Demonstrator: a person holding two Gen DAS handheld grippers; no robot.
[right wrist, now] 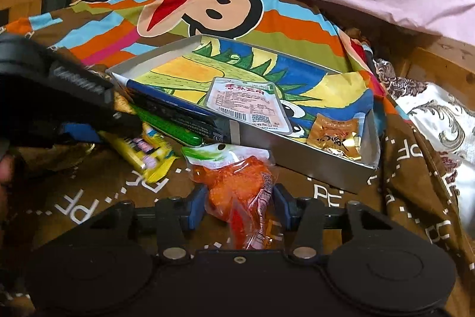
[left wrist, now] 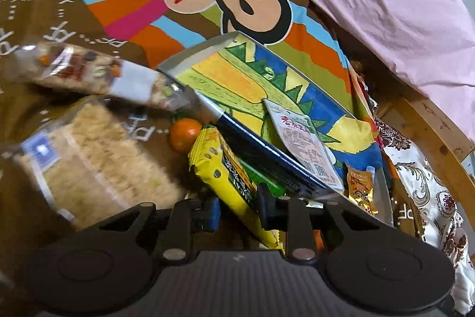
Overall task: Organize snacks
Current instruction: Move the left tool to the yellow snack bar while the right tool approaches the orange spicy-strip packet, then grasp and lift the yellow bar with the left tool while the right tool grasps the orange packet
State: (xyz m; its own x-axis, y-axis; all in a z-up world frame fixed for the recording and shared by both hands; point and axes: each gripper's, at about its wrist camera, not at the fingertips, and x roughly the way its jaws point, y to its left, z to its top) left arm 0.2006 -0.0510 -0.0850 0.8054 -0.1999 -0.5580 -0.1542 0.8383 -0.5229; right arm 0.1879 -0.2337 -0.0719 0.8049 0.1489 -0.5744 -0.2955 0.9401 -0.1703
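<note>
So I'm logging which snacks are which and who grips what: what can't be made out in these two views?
- Left view: whether the left gripper pinches the yellow snack packet; its pads sit beside it, contact unclear.
- Left view: two clear-wrapped packs, nut bar and pale cracker pack, motion-blurred, labels unreadable.
- Right view: orange snack bag lower end hidden behind right gripper.
- Both views: print on pink pouch and gold sachet in the tray too small.

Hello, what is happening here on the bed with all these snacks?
A person with a gripper in each hand sorts snacks into a shallow box on the bedspread. The right gripper has an orange snack bag between its open fingers, just before the box. The left gripper is around a yellow packet; a firm grip cannot be confirmed. A pink packet and a gold sachet already lie inside.
</note>
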